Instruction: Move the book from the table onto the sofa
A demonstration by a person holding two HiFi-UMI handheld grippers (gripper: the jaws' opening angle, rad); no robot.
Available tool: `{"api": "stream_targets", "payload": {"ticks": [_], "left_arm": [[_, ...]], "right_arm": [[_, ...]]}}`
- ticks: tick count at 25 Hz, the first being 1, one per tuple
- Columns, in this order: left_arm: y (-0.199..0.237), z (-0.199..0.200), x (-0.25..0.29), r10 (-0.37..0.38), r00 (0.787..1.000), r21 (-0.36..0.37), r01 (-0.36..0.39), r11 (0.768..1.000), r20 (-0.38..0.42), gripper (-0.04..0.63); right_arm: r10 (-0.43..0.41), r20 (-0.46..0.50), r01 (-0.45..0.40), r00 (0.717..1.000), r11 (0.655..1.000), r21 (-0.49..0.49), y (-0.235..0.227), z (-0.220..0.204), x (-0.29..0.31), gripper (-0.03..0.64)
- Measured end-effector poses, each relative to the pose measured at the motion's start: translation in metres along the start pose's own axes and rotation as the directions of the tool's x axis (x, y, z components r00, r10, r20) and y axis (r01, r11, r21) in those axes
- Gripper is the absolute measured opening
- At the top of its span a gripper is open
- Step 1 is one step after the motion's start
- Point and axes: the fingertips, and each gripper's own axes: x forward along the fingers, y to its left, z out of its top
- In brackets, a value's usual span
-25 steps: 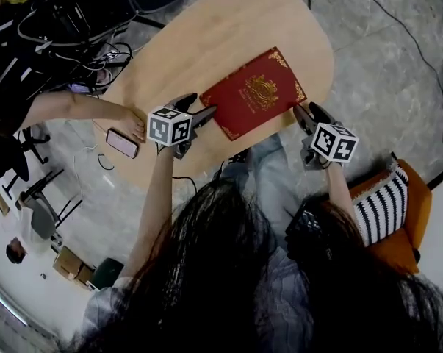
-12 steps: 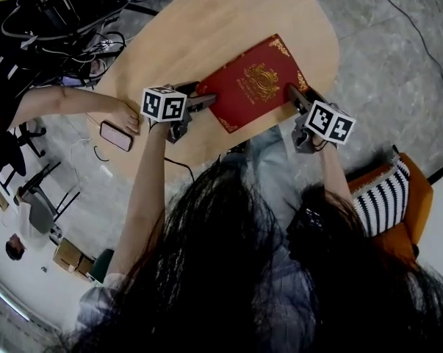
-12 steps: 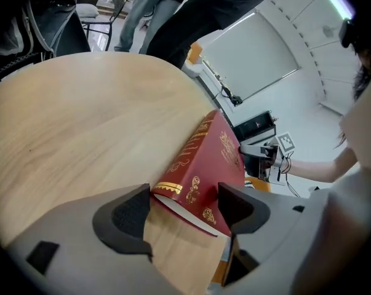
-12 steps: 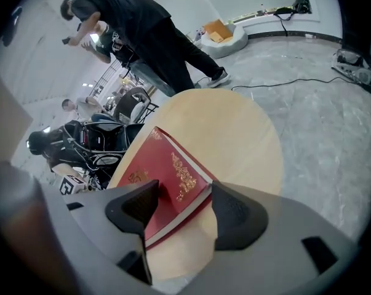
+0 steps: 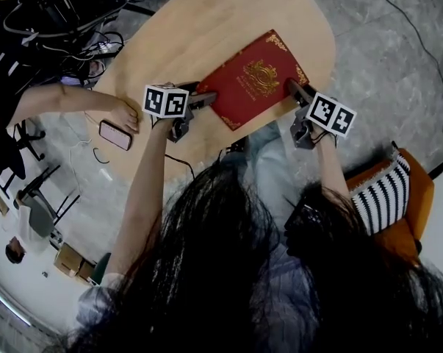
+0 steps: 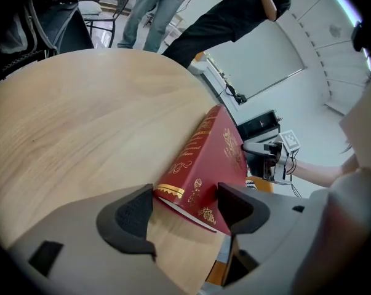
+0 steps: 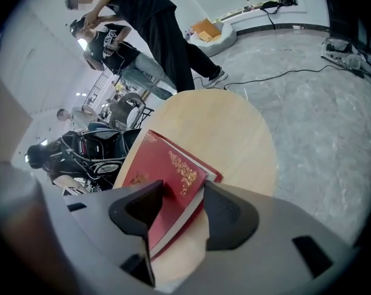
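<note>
At the person's right side an orange seat point(image 5: 414, 219), likely the sofa, is waiting, so the lift should be swinging that way. The left gripper point(image 5: 205, 98) is standing wide open astride the near corner of the book point(image 5: 256, 79), while the right gripper point(image 5: 294, 89) is closing over the opposite edge, cover and pages between its jaws. Both should be biting deep and evenly before the book, lying flat on the table point(image 5: 199, 28), is raised level.

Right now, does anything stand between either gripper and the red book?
Nothing visible does. The book lies with its ends between the jaws of the left gripper and the right gripper, whose jaws are closing.
</note>
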Motion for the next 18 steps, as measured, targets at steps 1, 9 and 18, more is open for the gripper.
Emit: {"api": "stream_targets", "payload": {"ticks": [1, 9, 18], "left_arm": [[-0.002, 0.001, -0.002, 0.016, 1.000, 0.011, -0.016, 1.000, 0.012, 0.337], [-0.036, 0.008, -0.035, 0.055, 0.995, 0.151, -0.066, 0.986, 0.080, 0.334], [-0.089, 0.031, -0.092, 0.030, 0.976, 0.265, -0.089, 0.960, 0.217, 0.334]], "right_arm": [[0.003, 0.011, -0.003, 1.000, 1.000, 0.006, 0.003, 0.001, -0.003, 0.215], [0.053, 0.081, -0.051, 0.995, 0.998, -0.028, 0.038, 0.012, -0.049, 0.184], [0.096, 0.189, -0.081, 0.977, 0.993, -0.089, 0.098, 0.035, -0.121, 0.172]]}}
